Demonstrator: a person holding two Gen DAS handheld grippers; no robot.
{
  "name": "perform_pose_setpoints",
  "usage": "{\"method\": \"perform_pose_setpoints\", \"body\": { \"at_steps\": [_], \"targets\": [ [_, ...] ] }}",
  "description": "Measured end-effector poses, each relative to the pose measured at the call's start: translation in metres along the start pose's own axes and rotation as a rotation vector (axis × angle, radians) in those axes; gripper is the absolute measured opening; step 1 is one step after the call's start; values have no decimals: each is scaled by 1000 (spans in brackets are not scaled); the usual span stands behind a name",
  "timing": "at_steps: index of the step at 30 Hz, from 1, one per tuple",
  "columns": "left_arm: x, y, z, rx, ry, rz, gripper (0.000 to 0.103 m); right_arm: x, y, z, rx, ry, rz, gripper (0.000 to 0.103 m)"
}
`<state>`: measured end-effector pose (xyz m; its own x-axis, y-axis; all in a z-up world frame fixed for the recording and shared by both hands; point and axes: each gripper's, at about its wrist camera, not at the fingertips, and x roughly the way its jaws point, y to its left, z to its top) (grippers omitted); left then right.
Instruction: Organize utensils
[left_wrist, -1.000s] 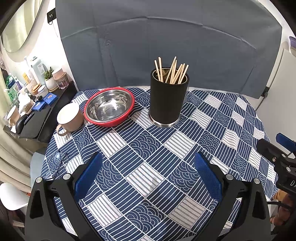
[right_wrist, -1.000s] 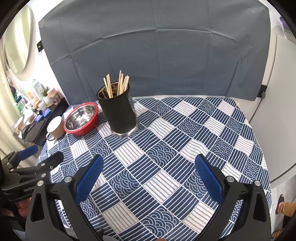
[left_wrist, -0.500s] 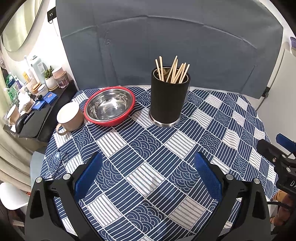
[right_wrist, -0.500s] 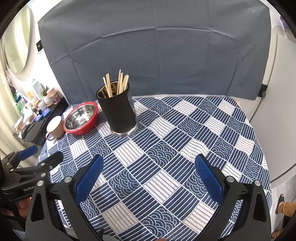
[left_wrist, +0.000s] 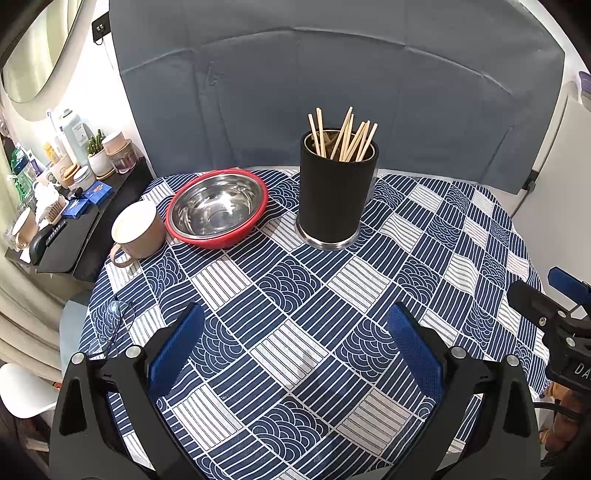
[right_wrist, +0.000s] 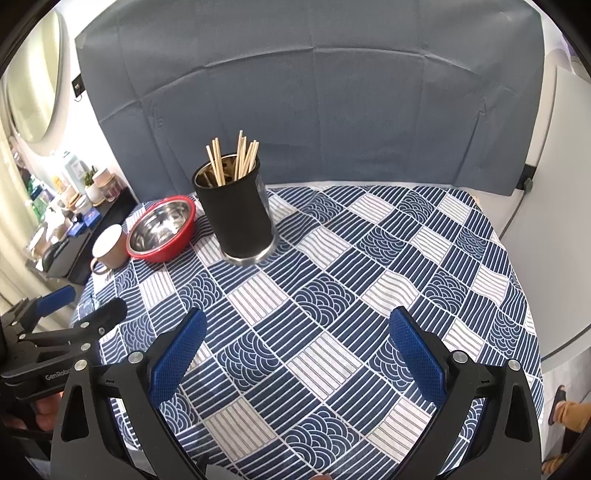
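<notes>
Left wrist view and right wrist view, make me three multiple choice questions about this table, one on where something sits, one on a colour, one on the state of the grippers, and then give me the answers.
1. Where is the steel bowl?
A. Between the mug and the black holder
B. On top of the holder
C. Between the gripper fingers

2. What colour is the bowl's outer rim?
A. Green
B. Red
C. Yellow

3. How do the left gripper and right gripper stand?
A. Both shut on chopsticks
B. One holds the mug
C. Both open and empty

Answers:
1. A, the bowl sits on the tablecloth with the mug on one side and the holder on the other.
2. B, a red band rings the steel.
3. C, each view shows wide-apart blue pads with only cloth between; the chopsticks stand in the holder.
</notes>
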<state>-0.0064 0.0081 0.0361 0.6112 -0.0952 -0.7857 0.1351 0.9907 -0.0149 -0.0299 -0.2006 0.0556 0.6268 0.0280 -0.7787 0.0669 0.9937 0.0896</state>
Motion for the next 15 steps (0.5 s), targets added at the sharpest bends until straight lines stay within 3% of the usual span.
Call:
{"method": "perform_pose_setpoints", "body": {
  "at_steps": [15],
  "targets": [
    [1, 0, -5, 1, 22, 5, 97, 2, 0, -5, 8, 28, 9, 95]
  ]
}}
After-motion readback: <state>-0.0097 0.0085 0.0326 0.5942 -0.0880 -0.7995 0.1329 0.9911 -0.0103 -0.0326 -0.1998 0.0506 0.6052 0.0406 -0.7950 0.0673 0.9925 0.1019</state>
